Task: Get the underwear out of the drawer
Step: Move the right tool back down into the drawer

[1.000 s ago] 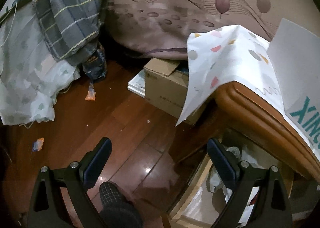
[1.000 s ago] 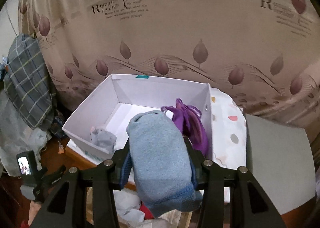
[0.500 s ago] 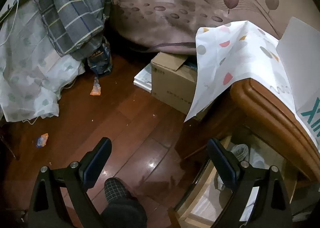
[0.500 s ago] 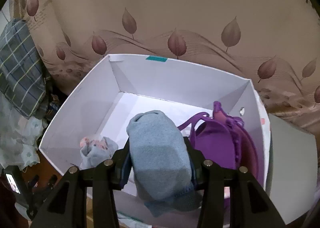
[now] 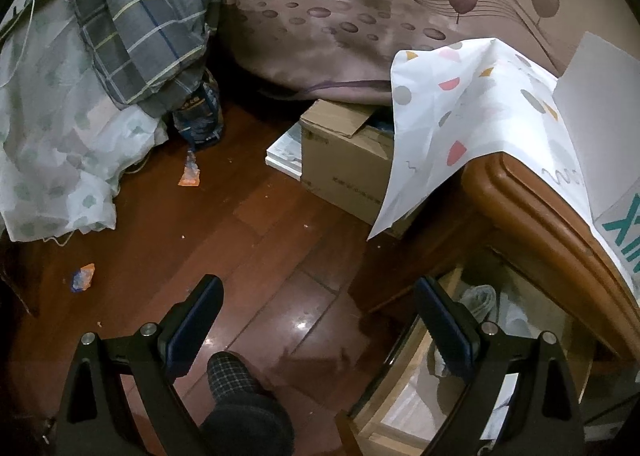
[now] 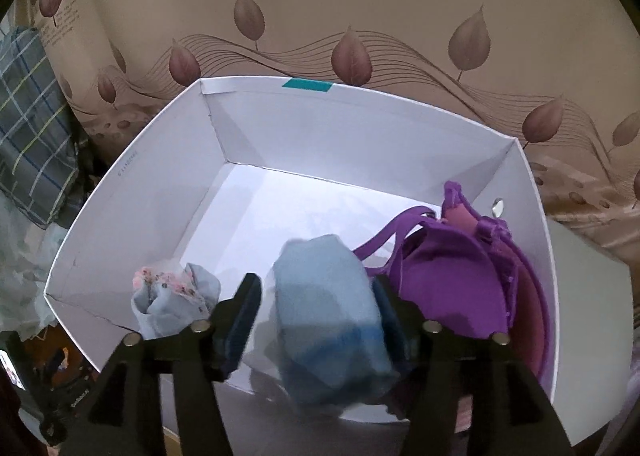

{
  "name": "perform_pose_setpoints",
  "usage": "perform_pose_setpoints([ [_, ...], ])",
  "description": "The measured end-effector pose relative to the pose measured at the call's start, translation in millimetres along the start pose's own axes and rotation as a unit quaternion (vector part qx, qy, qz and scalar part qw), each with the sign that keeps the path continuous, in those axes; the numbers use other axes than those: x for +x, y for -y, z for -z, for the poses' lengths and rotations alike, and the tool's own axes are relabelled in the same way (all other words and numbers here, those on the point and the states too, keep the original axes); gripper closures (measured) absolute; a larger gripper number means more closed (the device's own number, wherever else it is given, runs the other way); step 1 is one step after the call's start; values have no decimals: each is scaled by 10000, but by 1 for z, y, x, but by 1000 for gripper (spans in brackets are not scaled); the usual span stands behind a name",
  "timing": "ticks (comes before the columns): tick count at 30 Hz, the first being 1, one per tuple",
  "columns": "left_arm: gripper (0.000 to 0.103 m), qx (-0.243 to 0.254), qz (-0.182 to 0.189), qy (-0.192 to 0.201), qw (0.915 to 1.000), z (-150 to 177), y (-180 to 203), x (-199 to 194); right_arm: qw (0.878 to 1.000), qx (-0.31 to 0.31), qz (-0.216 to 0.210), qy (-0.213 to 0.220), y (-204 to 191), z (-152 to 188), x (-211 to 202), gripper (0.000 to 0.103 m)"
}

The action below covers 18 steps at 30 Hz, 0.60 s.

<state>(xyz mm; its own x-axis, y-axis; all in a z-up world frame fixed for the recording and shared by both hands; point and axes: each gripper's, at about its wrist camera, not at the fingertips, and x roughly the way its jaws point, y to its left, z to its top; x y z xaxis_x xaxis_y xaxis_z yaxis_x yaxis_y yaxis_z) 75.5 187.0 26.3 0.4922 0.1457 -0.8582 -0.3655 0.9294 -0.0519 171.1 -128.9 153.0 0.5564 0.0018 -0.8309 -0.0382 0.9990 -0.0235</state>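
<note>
In the right wrist view my right gripper [image 6: 316, 304] hovers over the near edge of a white box [image 6: 168, 183]. Its jaws have parted; a gap shows beside the left finger. The rolled light-blue underwear [image 6: 328, 320] is blurred between the fingers, against the right one. A purple bra [image 6: 452, 280] and a small floral grey piece [image 6: 176, 296] lie in the box. In the left wrist view my left gripper [image 5: 320, 308] is open and empty above the wooden floor, beside the open drawer [image 5: 404, 396] with pale clothes [image 5: 480, 296] inside.
A wooden cabinet [image 5: 532, 207] under a spotted cloth [image 5: 460, 115] stands at right. A cardboard box [image 5: 344, 159], a plaid cloth [image 5: 140, 15], a pale bundle [image 5: 48, 159] and a slippered foot [image 5: 236, 380] are on or near the floor [image 5: 224, 240].
My right gripper moved farther over the white box and its jaws opened; the blue underwear is slipping free. The left gripper's view shifted slightly.
</note>
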Motion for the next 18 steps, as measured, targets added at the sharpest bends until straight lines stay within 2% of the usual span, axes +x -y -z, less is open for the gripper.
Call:
perform_pose_setpoints([
  [4, 8, 14, 8, 28, 10000, 0, 0, -1, 9998, -6, 149, 155, 4, 2, -11, 37],
  [11, 8, 83, 53, 35, 9999, 0, 7, -2, 9992, 3, -87, 388, 19, 31, -67, 36],
  [15, 8, 136, 73, 35, 9999, 2, 11, -2, 9991, -202, -339, 158, 21, 72, -94, 34],
  [18, 8, 204, 47, 48, 9998, 3, 13, -3, 9973, -417, -517, -318, 19, 115, -91, 28],
])
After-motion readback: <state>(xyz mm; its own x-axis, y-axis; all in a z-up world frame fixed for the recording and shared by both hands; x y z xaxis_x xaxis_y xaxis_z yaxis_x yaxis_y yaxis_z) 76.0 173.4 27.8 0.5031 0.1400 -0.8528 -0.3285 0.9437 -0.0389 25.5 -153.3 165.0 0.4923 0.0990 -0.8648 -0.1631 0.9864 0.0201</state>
